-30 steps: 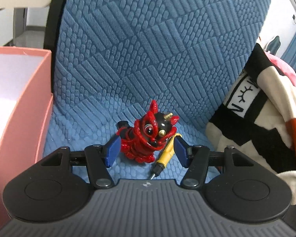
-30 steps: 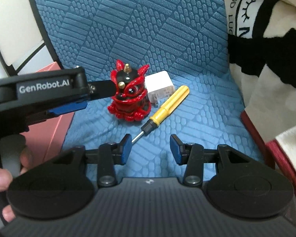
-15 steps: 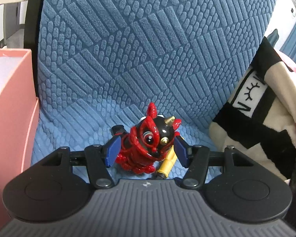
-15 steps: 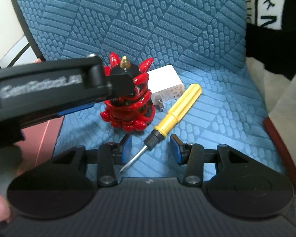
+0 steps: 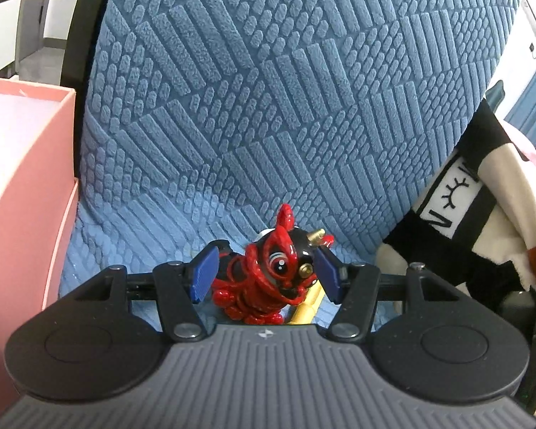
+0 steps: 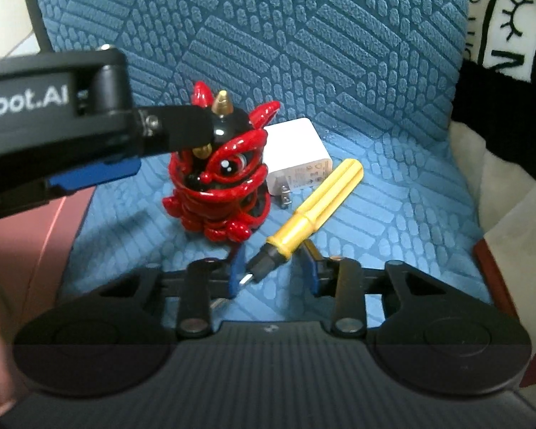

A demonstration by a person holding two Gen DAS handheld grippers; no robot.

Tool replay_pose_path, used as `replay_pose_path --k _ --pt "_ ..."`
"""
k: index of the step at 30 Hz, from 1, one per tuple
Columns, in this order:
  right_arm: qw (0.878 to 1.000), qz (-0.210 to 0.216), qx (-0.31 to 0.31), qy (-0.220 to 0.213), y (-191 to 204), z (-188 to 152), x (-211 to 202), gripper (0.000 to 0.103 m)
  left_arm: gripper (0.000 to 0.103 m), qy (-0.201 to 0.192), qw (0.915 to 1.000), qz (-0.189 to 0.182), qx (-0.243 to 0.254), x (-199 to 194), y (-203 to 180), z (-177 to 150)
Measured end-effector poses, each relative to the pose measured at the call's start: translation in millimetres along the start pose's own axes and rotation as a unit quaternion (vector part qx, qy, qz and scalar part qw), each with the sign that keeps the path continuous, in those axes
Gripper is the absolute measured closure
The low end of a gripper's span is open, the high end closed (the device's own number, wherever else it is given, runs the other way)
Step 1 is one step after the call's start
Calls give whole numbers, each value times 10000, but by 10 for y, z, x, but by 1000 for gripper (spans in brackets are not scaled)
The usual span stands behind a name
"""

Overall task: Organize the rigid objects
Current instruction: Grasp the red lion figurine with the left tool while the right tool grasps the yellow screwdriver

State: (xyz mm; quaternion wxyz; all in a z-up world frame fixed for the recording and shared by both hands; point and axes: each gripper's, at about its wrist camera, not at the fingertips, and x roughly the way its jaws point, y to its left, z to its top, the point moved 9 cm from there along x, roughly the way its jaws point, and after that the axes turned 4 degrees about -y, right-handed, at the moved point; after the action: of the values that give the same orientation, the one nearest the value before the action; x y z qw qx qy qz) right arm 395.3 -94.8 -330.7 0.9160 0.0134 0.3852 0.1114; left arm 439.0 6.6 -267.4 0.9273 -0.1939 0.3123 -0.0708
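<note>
Blue quilted chair seat (image 6: pixel 393 214) carries a red lion figurine (image 6: pixel 219 186), a white charger plug (image 6: pixel 298 157) and a yellow screwdriver (image 6: pixel 314 207). Left tongs (image 5: pixel 264 275) stand apart around the figurine, pads not pressing. Right tongs (image 6: pixel 273 268) closing about the screwdriver's black neck. Readable: "obot.AI" on the left tool; "GOOD" on the striped blanket (image 6: pixel 507 35). Pink box (image 5: pixel 21 186) at left.

Even indoor light; fisheye-bent edges; right view softer, dimmer.
</note>
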Motion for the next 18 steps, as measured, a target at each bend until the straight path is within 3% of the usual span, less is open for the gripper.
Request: replay_pose_path --k 6,9,18 --pt "9999 33 156 65 -80 -20 -49 73 38 106 9999 -21 72 29 -7 -43" --pt "9998 -1 150 122 -119 -37 -74 74 33 132 9995 20 300 41 -38 -73" --pt "9992 -339 160 141 -326 -78 -174 83 32 138 9985 -53 518 74 -120 -101"
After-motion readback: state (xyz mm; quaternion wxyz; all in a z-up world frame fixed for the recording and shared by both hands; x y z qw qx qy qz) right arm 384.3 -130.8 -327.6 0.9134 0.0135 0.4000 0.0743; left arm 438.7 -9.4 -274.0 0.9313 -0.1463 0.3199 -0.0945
